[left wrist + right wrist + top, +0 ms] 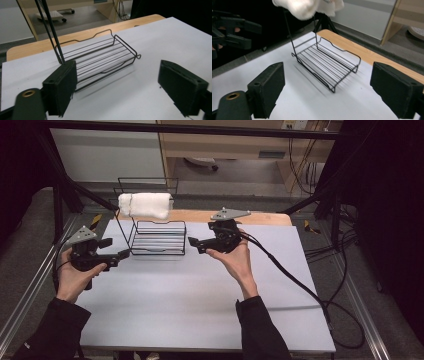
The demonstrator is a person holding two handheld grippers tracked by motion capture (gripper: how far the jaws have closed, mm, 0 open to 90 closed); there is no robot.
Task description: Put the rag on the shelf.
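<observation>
1. Pale grey tabletop (200, 295) on a light wooden bench, dark framing and cables around it; a person's two dark-sleeved forearms come in from the near edge.
2. Left black two-jaw gripper (116, 255) sits just to the near-left of the black wire two-tier rack (159, 240); jaws spread wide, nothing between them.
3. Right black two-jaw gripper (196, 245) sits just beside the rack's right edge, pointing at it; jaws also released, holding nothing.
4. In the left gripper view, one black pad (61, 86) looks very close to the rack's corner upright; contact or a gap, cannot tell.
5. Risk: the rack looks light and thin, so a jaw bumping an upright would likely slide or tip it.
6. Risk: the white fluffy rolled towel (145, 205) rests on the top rail, above and beyond both grippers; a one-sided pull could drag the rack over or drop the roll.
7. Risk: soft pile may slip from a shallow pinch.
8. Towel look: plush white roll, lying sideways across the upper tier, its end overhanging slightly in the right gripper view (308, 7).
9. Lower wire shelf (329, 68) is bare.
</observation>
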